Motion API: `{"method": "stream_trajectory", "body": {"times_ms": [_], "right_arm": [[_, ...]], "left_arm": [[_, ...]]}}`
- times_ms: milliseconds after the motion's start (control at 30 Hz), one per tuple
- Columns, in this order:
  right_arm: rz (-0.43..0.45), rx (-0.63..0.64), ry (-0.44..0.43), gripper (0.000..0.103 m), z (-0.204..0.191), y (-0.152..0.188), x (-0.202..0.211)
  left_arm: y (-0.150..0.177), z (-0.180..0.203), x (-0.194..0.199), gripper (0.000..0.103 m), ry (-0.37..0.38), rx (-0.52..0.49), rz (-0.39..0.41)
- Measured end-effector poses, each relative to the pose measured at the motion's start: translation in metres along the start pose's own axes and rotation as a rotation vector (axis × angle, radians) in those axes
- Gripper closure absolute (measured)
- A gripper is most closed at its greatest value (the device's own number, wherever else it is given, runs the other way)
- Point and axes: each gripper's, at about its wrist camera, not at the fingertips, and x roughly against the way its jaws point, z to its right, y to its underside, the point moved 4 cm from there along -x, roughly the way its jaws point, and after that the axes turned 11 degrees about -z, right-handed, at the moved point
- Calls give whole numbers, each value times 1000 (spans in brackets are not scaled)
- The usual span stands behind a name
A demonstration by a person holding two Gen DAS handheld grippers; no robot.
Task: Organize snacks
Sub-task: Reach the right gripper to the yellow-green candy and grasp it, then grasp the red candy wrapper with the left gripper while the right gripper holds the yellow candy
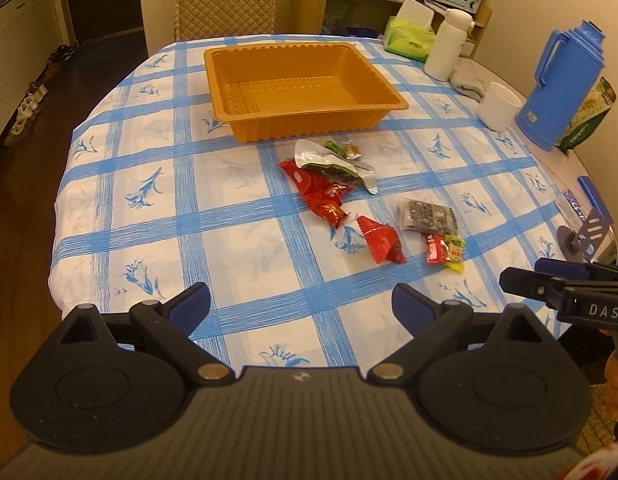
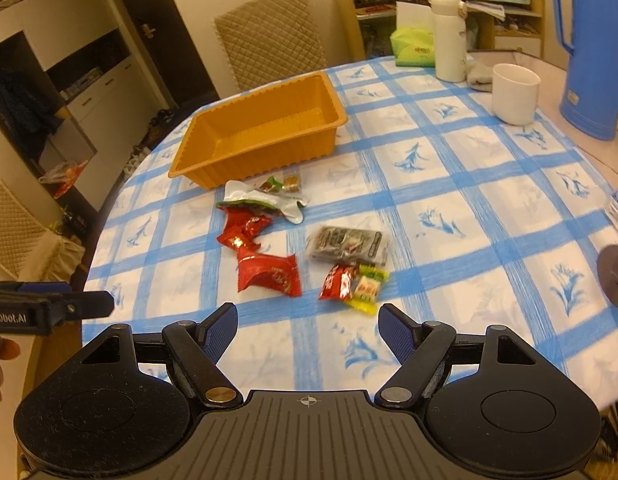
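Checked tablecloth, orange tray empty at 11 o'clock. Snack packets loose at centre, outside tray: light, crinkly, slippery; pinch by sealed edge. Left gripper, right gripper both agape, empty.

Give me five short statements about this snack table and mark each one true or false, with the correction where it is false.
1. The orange tray has no snacks in it. True.
2. The right gripper is shut on a red packet. False: its jaws stand open with nothing between them.
3. The snacks lie loose on the checked tablecloth, on the near side of the tray. True.
4. The white cup stands inside the tray. False: it stands on the table near the blue jug, apart from the tray.
5. The left gripper is open and holds nothing. True.
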Motion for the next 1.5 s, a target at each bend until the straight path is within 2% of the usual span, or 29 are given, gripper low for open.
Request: {"method": "stream_trajectory", "body": {"times_ms": [267,367,467,700,867,1200,1333,1500], "right_arm": [[-17,18,23,27,29,-8,-29],[-32,10,26,42,39,-12,-39],[-41,0,34,48,47,-16,-48],[-68,-1,39,70,52,-23,-69],[-85,-26,40,75,58,-28,-80],[-119,-17,48,76,56,-31,-101],[-118,24,62,76,51,-30,-105],[-109,128,124,77,42,-28,-112]], "left_arm": [[-4,-5,-15,6,-15,53,-6],[-5,-6,-19,6,-25,71,-9],[-6,-7,-24,8,-30,88,-13],[-7,-10,-33,10,-46,124,-24],[-10,-12,-39,11,-54,135,-29],[-16,-7,-46,11,-53,128,-36],[-18,-6,-49,11,-55,122,-41],[-19,-2,-54,11,-53,104,-50]]}}
